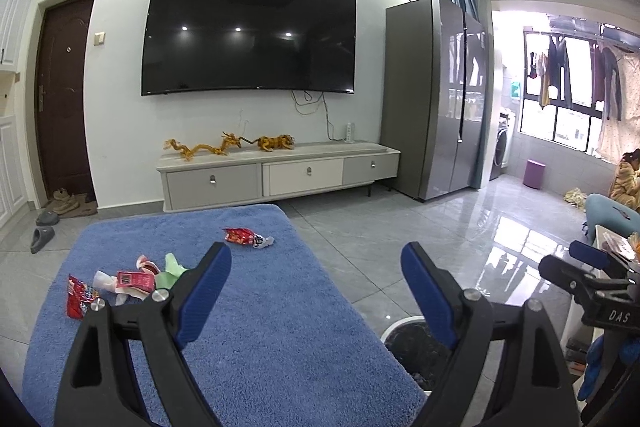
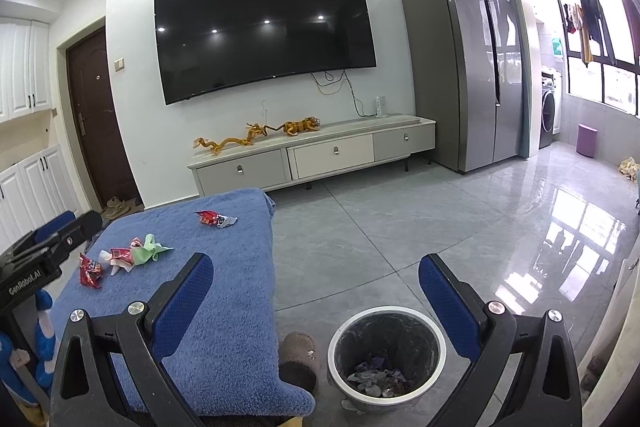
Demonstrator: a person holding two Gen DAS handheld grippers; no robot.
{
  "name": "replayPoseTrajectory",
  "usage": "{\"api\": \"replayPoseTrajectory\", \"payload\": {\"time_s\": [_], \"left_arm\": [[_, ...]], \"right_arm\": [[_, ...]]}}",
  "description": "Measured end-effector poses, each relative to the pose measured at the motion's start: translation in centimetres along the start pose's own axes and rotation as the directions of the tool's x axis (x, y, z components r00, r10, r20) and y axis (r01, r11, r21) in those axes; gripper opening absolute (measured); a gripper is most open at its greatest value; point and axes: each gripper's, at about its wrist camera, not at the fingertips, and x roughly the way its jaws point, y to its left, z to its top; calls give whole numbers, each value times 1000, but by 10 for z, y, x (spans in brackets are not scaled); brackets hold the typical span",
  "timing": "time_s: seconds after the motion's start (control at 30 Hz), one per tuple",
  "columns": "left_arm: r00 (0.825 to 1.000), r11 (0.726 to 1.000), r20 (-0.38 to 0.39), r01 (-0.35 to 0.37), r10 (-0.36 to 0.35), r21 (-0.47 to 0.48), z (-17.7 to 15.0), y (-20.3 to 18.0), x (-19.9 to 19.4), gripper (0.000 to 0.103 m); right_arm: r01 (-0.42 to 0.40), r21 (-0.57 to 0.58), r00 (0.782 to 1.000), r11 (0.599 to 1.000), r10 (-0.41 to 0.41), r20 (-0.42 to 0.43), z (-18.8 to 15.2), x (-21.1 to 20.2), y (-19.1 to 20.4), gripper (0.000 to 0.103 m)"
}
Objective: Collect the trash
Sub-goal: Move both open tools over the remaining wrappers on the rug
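A living room with a grey tiled floor, a wall-mounted television [image 1: 250, 33] above a low TV cabinet [image 1: 280, 171], and a tall grey refrigerator [image 1: 436, 99] to the right. In the near foreground stands a surface covered with a blue fleecy towel [image 1: 260, 307], and on it lies the trash.

The wrappers sit in two groups. A cluster at the towel's left side holds a red snack packet [image 1: 80, 297], a small red carton [image 1: 135, 281] and a pale green wrapper [image 1: 170, 269], all touching or overlapping. A lone red-and-white wrapper [image 1: 248, 238] lies apart, farther off toward the towel's far edge, its long axis running left to right.

The left gripper [image 1: 316, 291] hangs above the towel with its jaws spread wide and nothing between them. The cluster lies just left of and slightly beyond its left finger; the lone wrapper lies ahead between the fingers' lines, farther off. The right gripper [image 2: 316, 303] is likewise wide open and empty, poised over the towel's right edge and the floor, with the lined trash bin [image 2: 386, 355] directly below and already holding scraps.

The left hand looks the nearer one to the cluster, which lies across the towel from the right gripper. A pick there would probably call for a swing leftward and down; the bin sits to the right of both.
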Motion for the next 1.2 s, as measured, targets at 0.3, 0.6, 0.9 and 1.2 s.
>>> {"api": "replayPoseTrajectory", "payload": {"time_s": [0.3, 0.6, 0.9, 1.2], "left_arm": [[1000, 1000, 8, -9, 9, 26, -1, -14, -5, 87], [1000, 1000, -6, 18, -17, 21, -2, -12, -5, 87], [999, 1000, -37, 15, -15, 13, -5, -1, 1, 88], [998, 1000, -68, 2, -3, -12, -9, 12, 19, 88]], "right_arm": [[-19, 34, 1000, 999, 19, 1, -9, -5, -16, 103], [0, 31, 1000, 1000, 0, 11, -8, -8, -14, 103], [18, 37, 999, 999, -19, 36, -6, -5, -7, 103], [15, 60, 999, 998, -16, 29, -2, 12, -12, 103]]}}
